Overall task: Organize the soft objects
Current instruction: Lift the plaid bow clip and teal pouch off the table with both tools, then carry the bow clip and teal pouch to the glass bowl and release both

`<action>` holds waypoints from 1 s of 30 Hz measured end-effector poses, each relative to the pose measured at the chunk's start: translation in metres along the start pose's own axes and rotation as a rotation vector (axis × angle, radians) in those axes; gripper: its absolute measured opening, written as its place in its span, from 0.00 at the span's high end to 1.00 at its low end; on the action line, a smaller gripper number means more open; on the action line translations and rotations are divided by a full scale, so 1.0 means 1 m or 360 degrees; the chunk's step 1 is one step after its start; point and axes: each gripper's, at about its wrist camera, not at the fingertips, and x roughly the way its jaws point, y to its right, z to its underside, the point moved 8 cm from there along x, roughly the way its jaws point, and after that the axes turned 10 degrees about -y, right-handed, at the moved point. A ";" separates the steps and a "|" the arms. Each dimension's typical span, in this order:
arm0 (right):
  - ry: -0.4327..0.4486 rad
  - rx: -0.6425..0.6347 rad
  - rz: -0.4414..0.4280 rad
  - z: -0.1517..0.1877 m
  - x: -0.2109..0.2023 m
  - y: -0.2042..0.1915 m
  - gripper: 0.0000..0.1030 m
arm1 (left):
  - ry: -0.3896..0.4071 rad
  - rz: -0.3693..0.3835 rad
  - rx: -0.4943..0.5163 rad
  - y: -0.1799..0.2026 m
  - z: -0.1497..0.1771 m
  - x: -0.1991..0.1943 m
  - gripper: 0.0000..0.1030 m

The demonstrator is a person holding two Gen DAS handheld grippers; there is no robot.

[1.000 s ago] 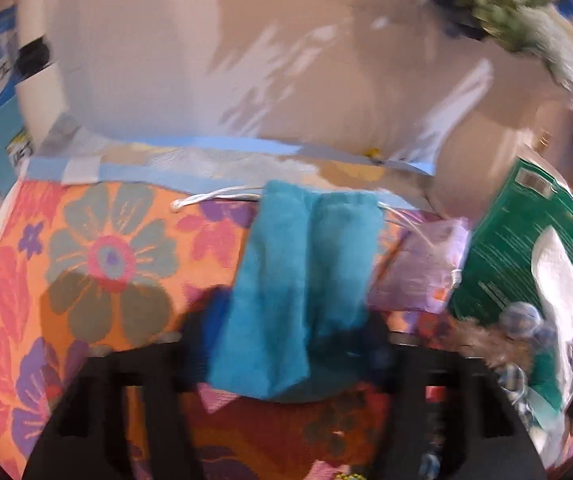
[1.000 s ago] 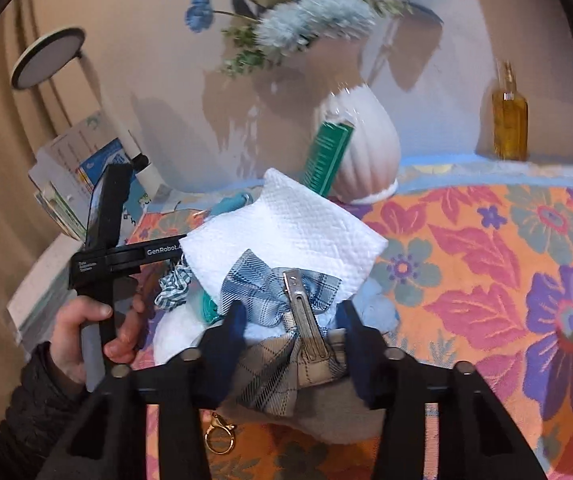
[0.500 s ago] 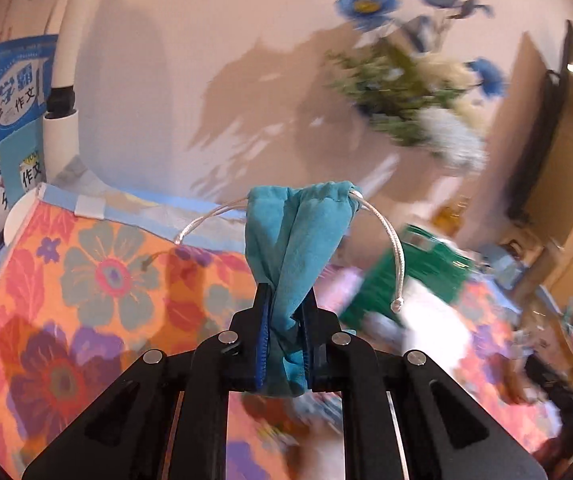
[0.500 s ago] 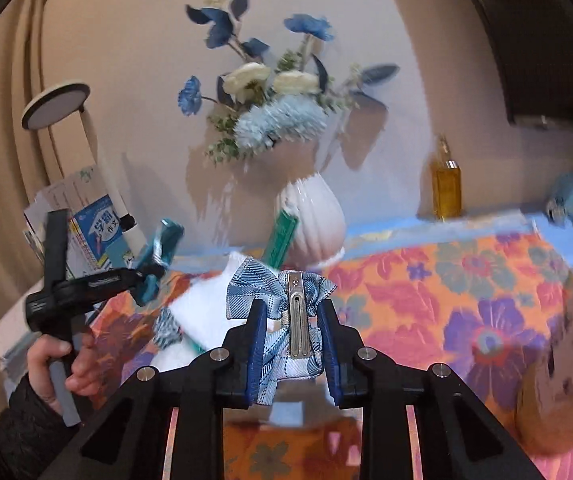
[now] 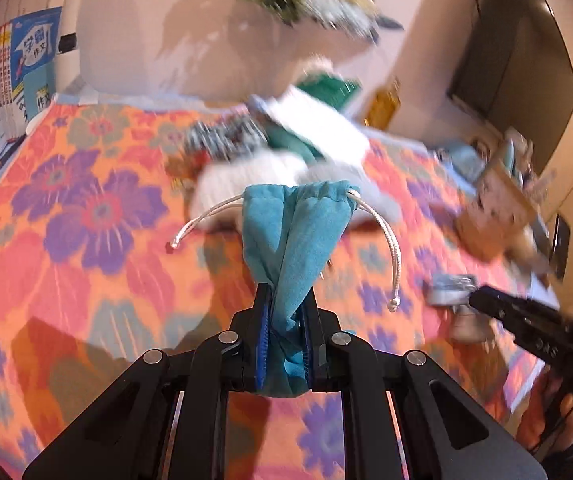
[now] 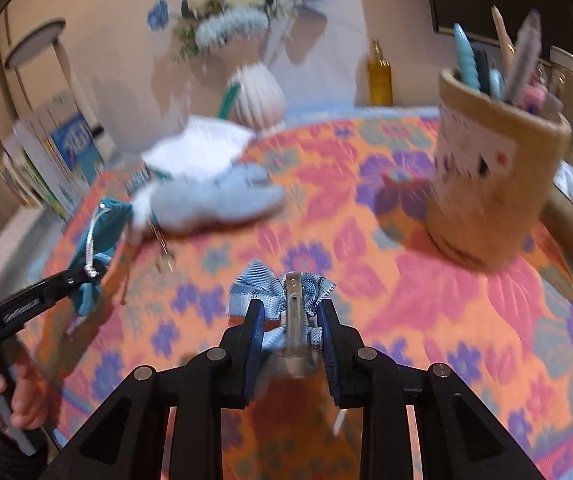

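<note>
A table draped in an orange cloth (image 5: pixel 86 240) with big purple and pink flowers fills both views. Near its far edge lies a blurred heap of soft things (image 5: pixel 286 160) — white towelling, pale blue plush, a scrap of teal. Behind the heap a white ribbed vase (image 6: pixel 258 96) of blue and cream flowers stands against the wall, with an amber bottle (image 6: pixel 380 76) beside it. Towards the right edge stands a tan cup (image 6: pixel 494 184) stuffed with pens. Past the left edge books (image 5: pixel 32 60) stand upright; one blue cover carries the Chinese characters 作文, the rest too blurred to read.

The left gripper (image 5: pixel 284 344) is clenched on a teal drawstring pouch (image 5: pixel 294 240), held in the air above the cloth; its white cord (image 5: pixel 390 248) loops out on both sides. The right gripper (image 6: pixel 290 332) is clamped on a blue-and-white patterned bow hair clip (image 6: pixel 286 296), metal clasp upward, raised over the near middle of the table. White lettering runs along the side of the left gripper in the right wrist view, too smeared to read.
</note>
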 end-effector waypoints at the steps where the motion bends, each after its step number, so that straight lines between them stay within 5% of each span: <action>1: -0.0024 0.0003 0.0029 0.006 0.002 0.005 0.75 | -0.0030 -0.0001 0.0012 0.005 0.007 0.001 0.90; 3: -0.0108 0.0016 0.0071 0.016 0.009 0.009 0.71 | -0.0087 -0.0039 0.0059 0.012 0.017 0.005 0.90; 5: -0.0124 0.0052 0.0028 0.022 0.009 0.013 0.57 | -0.0101 -0.0088 0.0077 0.013 0.023 0.007 0.85; 7: -0.0128 0.0068 0.0023 0.025 0.008 0.014 0.37 | -0.0108 -0.0118 0.0061 0.009 0.024 0.009 0.70; 10: -0.0125 0.0036 0.0045 0.027 0.009 0.010 0.37 | -0.0131 -0.0140 0.0055 0.008 0.026 0.013 0.65; 13: -0.0110 0.0019 0.0079 0.022 0.014 0.005 0.37 | -0.0139 -0.0147 0.0043 0.008 0.026 0.018 0.34; 15: -0.0099 -0.0003 0.0129 0.019 0.019 0.002 0.37 | -0.0124 -0.0150 0.0071 0.014 0.026 0.019 0.27; 18: -0.0076 -0.0030 0.0223 0.018 0.023 -0.002 0.37 | -0.0136 -0.0205 0.0099 0.019 0.026 0.025 0.28; 21: -0.0037 -0.0046 0.0249 0.020 0.020 -0.004 0.56 | -0.0113 -0.0282 0.0122 0.020 0.023 0.025 0.55; 23: -0.0023 -0.0094 0.0269 0.022 0.017 -0.006 0.68 | -0.0108 -0.0267 0.0126 0.021 0.022 0.023 0.83; 25: -0.0013 -0.0090 0.0255 0.023 0.013 -0.004 0.77 | -0.0106 -0.0216 0.0092 0.022 0.022 0.020 0.88; 30: 0.0027 -0.0024 0.0292 0.029 -0.009 0.015 0.79 | -0.0003 -0.0148 0.0143 0.048 0.015 0.004 0.89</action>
